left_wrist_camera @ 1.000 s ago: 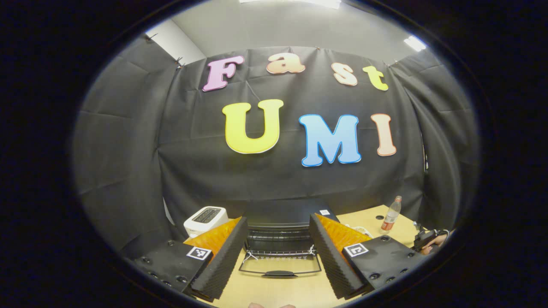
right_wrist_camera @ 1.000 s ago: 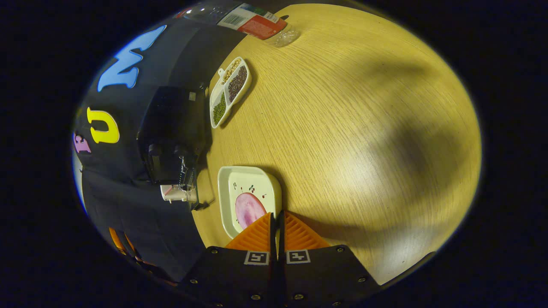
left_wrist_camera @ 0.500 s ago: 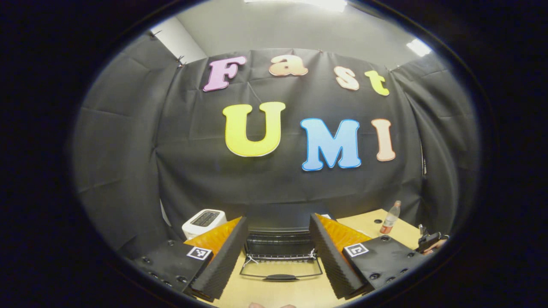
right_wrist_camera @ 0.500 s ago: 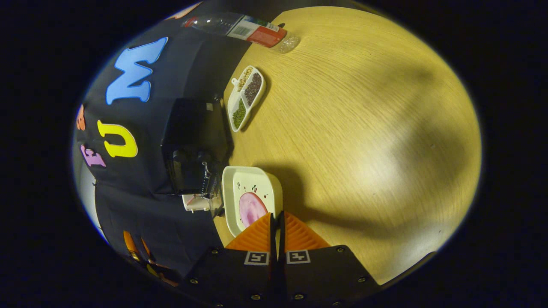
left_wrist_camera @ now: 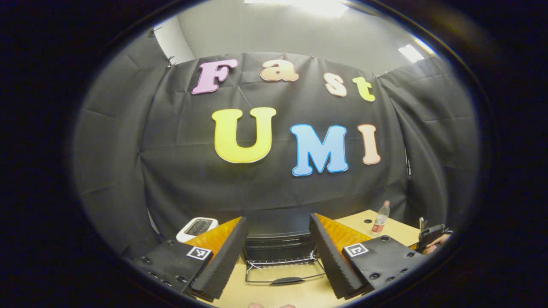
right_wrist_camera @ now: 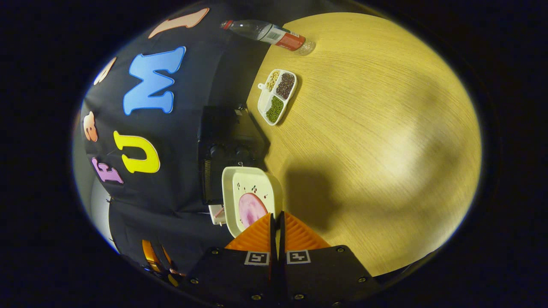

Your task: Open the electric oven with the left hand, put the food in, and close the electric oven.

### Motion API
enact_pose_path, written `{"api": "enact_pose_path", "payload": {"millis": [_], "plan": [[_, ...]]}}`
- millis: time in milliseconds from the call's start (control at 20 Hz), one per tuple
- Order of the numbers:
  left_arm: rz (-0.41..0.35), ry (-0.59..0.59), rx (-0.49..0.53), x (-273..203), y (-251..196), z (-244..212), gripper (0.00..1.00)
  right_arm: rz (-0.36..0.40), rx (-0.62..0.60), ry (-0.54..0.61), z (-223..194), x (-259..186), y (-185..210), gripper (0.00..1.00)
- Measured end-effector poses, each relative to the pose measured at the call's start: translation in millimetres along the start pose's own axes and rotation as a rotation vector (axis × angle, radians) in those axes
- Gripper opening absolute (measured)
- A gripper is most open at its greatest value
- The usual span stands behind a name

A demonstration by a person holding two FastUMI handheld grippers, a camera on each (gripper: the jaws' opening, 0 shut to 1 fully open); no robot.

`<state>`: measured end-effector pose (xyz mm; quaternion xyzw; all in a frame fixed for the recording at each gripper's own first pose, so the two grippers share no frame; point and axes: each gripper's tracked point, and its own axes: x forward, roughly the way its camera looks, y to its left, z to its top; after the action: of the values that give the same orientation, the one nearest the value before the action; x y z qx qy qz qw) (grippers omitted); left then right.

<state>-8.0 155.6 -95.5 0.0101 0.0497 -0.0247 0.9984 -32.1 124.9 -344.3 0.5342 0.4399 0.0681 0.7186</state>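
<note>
The black electric oven [left_wrist_camera: 278, 247] stands at the back of the table, its glass door [left_wrist_camera: 284, 276] folded down flat and a wire rack showing inside. My left gripper [left_wrist_camera: 278, 218] hangs open in front of it, one finger on each side of the opening, holding nothing. In the right gripper view my right gripper [right_wrist_camera: 277, 214] is shut on the rim of a white square plate [right_wrist_camera: 250, 184] carrying a round pink slice of food [right_wrist_camera: 249, 208]. The plate hovers just in front of the oven [right_wrist_camera: 227, 145]. The right gripper [left_wrist_camera: 431, 236] and a hand also appear at the far right of the left gripper view.
A white toaster [left_wrist_camera: 196, 227] sits left of the oven. A divided dish [right_wrist_camera: 277, 96] of beans and a plastic bottle [right_wrist_camera: 270, 34] stand on the wooden table [right_wrist_camera: 372, 128] to the oven's right. The bottle [left_wrist_camera: 380, 218] stands near the back wall.
My right gripper has carried the plate closer to the oven, which now lies right behind the plate. The left gripper has tilted up slightly and stays open before the lowered door.
</note>
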Motion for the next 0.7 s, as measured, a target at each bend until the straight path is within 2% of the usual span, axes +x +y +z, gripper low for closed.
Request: {"api": "enact_pose_path", "payload": {"millis": [350,650,700], "plan": [[0.011,-0.016,-0.049,-25,37,5,0.97,-0.066,0.048,-0.132,-30,47,50,0.0],[0.05,0.001,-0.05,-44,69,1,1.0,-0.09,0.128,-0.176,-50,116,83,0.01],[0.064,0.0,-0.046,-46,76,2,0.97,-0.1,0.138,-0.19,-51,129,88,0.01]]}}
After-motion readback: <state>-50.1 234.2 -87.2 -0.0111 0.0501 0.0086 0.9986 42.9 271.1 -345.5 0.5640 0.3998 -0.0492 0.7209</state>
